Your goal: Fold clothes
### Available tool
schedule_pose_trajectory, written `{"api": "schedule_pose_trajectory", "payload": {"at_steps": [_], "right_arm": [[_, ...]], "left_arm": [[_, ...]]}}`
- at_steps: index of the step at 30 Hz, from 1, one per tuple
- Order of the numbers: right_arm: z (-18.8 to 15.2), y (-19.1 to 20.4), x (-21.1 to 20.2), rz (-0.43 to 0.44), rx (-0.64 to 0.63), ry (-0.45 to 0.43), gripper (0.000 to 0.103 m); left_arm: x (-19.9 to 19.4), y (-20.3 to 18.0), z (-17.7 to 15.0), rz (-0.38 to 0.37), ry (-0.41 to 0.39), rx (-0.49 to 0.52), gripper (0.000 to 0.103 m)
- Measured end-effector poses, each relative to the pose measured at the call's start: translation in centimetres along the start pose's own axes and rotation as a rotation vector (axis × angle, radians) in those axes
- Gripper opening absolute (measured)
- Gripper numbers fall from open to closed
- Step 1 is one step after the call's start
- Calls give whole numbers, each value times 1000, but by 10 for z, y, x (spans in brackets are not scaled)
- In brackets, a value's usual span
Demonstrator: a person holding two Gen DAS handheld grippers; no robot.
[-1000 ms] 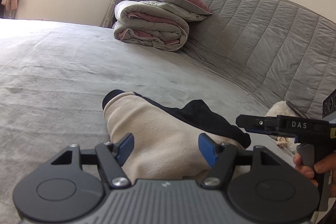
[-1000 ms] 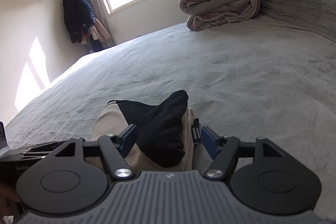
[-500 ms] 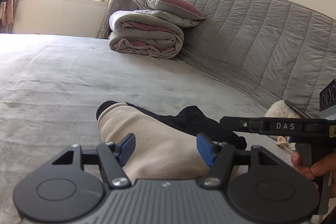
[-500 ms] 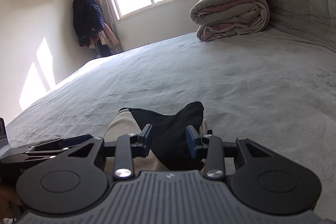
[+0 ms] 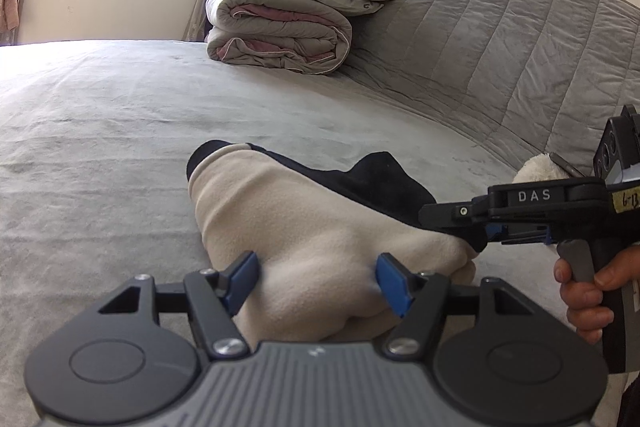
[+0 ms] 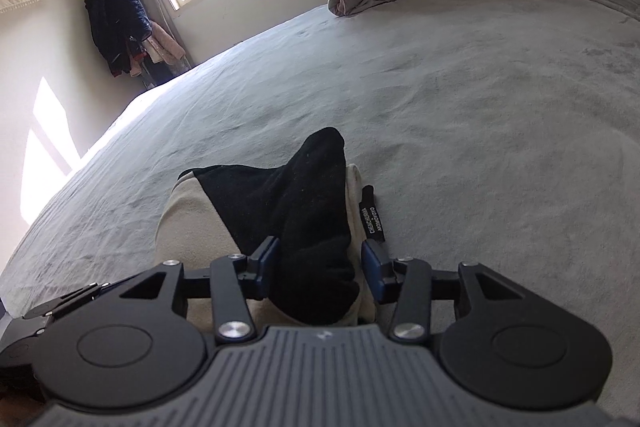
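Mid-fold on bunched cream-and-black garment (image 5: 320, 227): left gripper (image 5: 316, 277) spread wide astride cream fold, right gripper (image 6: 320, 267) just reopening around black part, next needing firm pinch.

A: What is there to fold?

B: One garment (image 5: 320, 227), soft fleece in cream with black panels, bunched into a thick folded bundle on the grey bed cover.

A: How does it lie in the left wrist view?

B: The cream side faces the camera at about 6 o'clock. The black part runs along its far edge, from a rounded black end at 10 o'clock to a peak at 2 o'clock.

A: And from the right wrist view?

B: The black cloth (image 6: 296, 211) lies on top, rising to a point toward 12 o'clock, with cream showing at 9 o'clock and a narrow cream edge at 3 o'clock. A small black label with white lettering (image 6: 372, 215) sticks out there.
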State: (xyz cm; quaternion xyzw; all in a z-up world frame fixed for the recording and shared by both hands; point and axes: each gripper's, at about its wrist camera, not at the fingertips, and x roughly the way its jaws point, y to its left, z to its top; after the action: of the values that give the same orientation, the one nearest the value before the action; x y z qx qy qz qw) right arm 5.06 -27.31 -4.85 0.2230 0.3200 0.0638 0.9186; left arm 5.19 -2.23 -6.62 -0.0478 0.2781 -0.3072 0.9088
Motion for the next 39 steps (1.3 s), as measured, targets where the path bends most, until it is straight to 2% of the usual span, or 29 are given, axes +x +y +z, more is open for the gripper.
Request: {"api": "schedule_pose_trajectory", "payload": {"at_steps": [3, 7, 11, 14, 19, 23, 28, 32, 33, 34, 36, 39], "right_arm": [[6, -8, -12, 27, 72, -13, 47], [11, -12, -31, 35, 91, -41, 49], [13, -11, -45, 98, 123, -62, 48], [15, -2, -47, 133, 95, -84, 42], [18, 19, -30, 145, -10, -108, 33], [18, 39, -9, 121, -117, -114, 31], [12, 55, 22, 37, -250, -120, 31], [9, 51, 40, -25, -288, -111, 30], [9, 48, 43, -36, -290, -106, 22], [8, 44, 45, -44, -289, -102, 22], [9, 36, 45, -42, -279, -102, 14], [11, 31, 39, -28, -260, -107, 14]], "left_arm": [[0, 1, -1, -2, -1, -11, 67], [0, 1, -2, -1, -1, -14, 67], [1, -1, -2, 1, -3, -11, 68], [1, -2, -3, 5, -6, -6, 68], [1, -2, -5, 10, -18, -3, 68], [2, -2, -7, 12, -26, 4, 69], [2, -2, -8, 10, -31, 13, 69], [1, -1, -9, 6, -30, 19, 69], [1, -1, -9, 4, -29, 20, 69], [1, -1, -9, 3, -29, 21, 69], [1, -1, -9, 1, -28, 24, 69], [1, -1, -9, 1, -26, 24, 69]]}}
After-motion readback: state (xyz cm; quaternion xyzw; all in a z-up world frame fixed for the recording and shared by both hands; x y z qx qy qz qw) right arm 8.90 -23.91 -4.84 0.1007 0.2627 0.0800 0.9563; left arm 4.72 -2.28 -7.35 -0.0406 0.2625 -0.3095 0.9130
